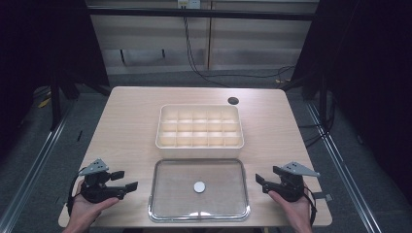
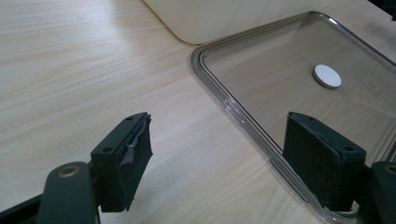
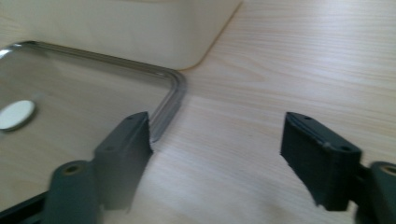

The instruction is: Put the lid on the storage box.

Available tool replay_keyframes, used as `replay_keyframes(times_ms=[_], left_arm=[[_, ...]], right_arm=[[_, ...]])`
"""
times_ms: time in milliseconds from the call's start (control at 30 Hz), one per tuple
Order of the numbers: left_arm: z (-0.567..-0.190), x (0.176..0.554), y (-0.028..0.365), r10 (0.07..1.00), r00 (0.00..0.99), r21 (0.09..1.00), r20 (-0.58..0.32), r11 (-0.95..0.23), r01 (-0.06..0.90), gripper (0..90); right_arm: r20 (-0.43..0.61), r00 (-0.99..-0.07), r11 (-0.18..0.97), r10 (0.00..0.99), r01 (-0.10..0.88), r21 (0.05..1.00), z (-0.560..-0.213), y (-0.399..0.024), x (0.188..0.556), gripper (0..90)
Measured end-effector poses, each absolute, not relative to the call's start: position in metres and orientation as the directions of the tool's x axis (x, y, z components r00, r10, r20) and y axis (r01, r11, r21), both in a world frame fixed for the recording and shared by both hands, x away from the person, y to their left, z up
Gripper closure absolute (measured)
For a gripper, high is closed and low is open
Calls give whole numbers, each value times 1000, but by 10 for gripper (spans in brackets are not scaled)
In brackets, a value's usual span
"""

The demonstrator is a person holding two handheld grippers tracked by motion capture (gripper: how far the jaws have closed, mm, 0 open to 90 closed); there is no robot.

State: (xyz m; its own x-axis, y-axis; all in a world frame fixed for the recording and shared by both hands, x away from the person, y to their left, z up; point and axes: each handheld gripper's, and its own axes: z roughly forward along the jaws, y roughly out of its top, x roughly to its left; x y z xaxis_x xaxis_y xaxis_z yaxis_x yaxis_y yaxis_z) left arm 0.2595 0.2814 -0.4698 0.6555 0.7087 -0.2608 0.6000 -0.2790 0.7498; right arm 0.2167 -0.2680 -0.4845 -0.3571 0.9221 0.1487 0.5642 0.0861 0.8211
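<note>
High view alone shows divided box (image 1: 199, 127) beyond clear lid (image 1: 199, 208).

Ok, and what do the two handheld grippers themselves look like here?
Both the left gripper and right gripper are black, each topped by a grey three-cornered plate. Each has two blocky black jaws with dark pads, screw holes and a brass-coloured pivot. The left one's pad looks frayed at its edge. No sleeves are visible on the forearms.

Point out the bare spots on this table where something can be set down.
Bare wood runs along the far edge behind the divided box, and down both sides of it. The near edge is crowded: clear lid between left claw and right claw.
</note>
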Motion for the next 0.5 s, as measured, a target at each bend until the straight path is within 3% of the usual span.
replay_keyframes(times_ms=[267,500], left_arm=[[-473,261,281,715,637,734,-288,-263,627,217],[-468,253,272,708,652,736,-272,-284,615,296]], right_arm=[[175,-340,41,924,542,839,-479,-272,211,240],[213,-345,7,914,539,842,-470,-270,203,355]])
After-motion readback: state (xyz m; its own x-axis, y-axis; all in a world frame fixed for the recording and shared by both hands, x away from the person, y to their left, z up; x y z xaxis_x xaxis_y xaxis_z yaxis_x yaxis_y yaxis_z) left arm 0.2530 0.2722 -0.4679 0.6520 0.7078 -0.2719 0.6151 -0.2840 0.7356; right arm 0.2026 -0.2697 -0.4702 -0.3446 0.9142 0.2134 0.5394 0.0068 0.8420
